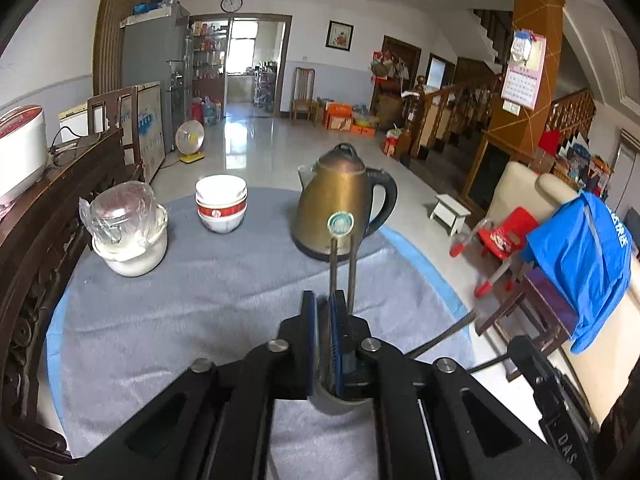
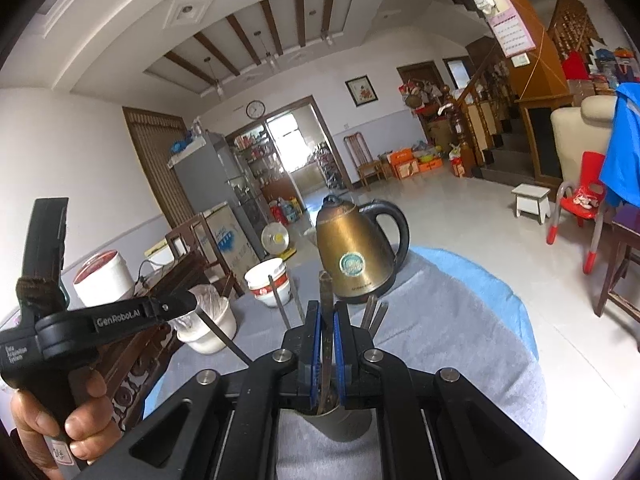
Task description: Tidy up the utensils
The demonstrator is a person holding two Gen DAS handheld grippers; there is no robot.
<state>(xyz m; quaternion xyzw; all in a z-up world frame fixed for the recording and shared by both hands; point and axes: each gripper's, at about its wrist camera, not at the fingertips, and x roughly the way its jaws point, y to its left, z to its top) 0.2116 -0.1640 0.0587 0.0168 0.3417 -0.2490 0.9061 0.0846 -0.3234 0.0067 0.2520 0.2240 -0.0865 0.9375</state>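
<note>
Closest to the lens in the left wrist view, the left gripper (image 1: 324, 300) fills the bottom centre of the frame, and its blue pads stand almost together, clamped on a pair of metal chopsticks (image 1: 333, 268). One chopstick goes down into the narrow gap between the pads; the other disappears behind the right pad, so I cannot tell if that one is also pressed. Both chopsticks rise straight up the picture, and their tips overlap the golden kettle (image 1: 340, 200) that stands at the far edge of the grey tablecloth (image 1: 180, 320). To the left of the kettle is a stack of white bowls (image 1: 221, 204) with a red band, and further left a white pot (image 1: 128, 236) covered with clear plastic. In the right wrist view the right gripper (image 2: 326, 320) is also closed, holding a brown stick (image 2: 326, 296) that points up toward the kettle. Several thin metal rods (image 2: 280, 304) fan out behind its fingers on both sides; where their lower ends rest is hidden. At the lower left of this view a hand (image 2: 60, 428) holds the handle of the left gripper.
</note>
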